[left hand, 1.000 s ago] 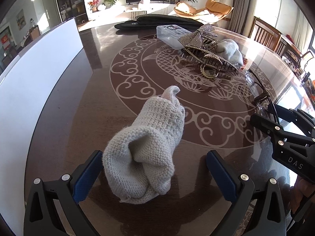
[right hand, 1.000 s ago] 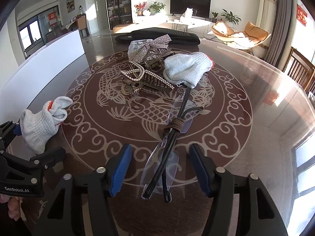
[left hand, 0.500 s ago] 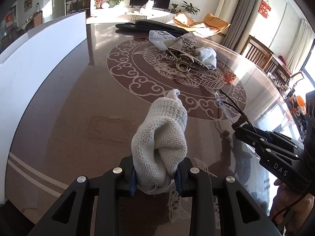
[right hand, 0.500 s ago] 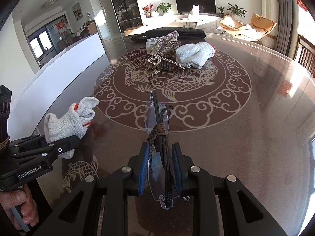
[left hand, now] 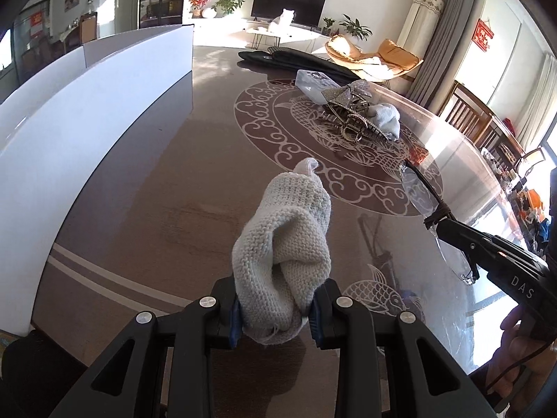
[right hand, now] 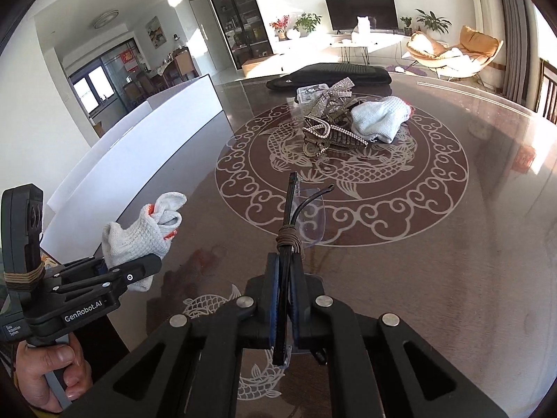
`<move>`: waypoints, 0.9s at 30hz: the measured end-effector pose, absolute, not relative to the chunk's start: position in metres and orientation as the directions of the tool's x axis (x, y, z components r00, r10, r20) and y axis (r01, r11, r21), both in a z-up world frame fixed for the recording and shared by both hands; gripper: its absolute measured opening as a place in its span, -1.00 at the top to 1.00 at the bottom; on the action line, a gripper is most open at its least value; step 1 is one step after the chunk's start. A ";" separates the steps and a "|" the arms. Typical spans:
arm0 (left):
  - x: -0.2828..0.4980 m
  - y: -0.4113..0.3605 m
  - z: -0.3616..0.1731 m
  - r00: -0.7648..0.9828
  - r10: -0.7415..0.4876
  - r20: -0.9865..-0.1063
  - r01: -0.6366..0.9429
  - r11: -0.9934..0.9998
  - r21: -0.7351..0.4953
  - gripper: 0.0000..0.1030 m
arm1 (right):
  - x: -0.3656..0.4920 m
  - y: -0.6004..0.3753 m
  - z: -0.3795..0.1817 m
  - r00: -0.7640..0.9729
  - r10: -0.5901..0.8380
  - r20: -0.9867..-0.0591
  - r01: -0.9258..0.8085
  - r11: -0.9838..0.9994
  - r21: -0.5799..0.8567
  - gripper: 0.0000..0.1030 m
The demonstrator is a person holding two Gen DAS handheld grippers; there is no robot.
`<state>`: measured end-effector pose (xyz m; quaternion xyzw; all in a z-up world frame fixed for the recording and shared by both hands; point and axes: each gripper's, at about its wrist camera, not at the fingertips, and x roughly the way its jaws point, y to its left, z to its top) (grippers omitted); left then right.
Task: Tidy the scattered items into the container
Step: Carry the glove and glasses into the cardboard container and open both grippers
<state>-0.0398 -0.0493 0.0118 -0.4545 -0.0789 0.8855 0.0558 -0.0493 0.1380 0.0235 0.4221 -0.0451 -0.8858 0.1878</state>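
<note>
Two grippers hang over a glossy brown tabletop (left hand: 146,209) inlaid with fish: the left gripper (left hand: 275,308) has its jaws clamped on a knit glove (left hand: 285,244), the right gripper (right hand: 284,299) on folded glasses (right hand: 290,216). A white container (left hand: 87,104) stands at nine o'clock; a sunlit living room lies beyond.

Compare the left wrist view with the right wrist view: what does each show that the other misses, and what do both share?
Only the left wrist view shows the left claw from behind, its pads pressed on the knitted glove.

Only the right wrist view shows the hand holding the left claw's grip, and the right claw from behind, shut on the folded glasses.

Both show the white container, the second glove and the hair clips on the table.
</note>
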 end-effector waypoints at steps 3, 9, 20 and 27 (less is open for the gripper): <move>-0.040 -0.053 0.006 -0.563 0.199 -0.802 -0.019 -0.973 -0.228 0.43 | -0.051 0.129 0.018 -0.539 -0.390 -0.746 0.300 -0.917 0.263 0.88; -0.035 -0.070 0.027 -0.592 0.215 -0.777 0.010 -0.962 -0.274 0.43 | -0.053 0.088 0.034 -0.519 -0.473 -0.712 0.370 -0.875 0.311 0.88; -0.052 -0.231 0.118 -0.700 0.022 -0.714 0.238 -0.935 -0.262 0.42 | -0.110 -0.091 0.142 -0.455 -0.694 -0.558 0.645 -0.689 0.330 0.88; -0.120 -0.358 0.091 -0.583 -0.061 -0.810 0.428 -0.871 -0.242 0.42 | -0.194 -0.239 0.135 -0.336 -0.701 -0.629 0.695 -0.636 0.336 0.88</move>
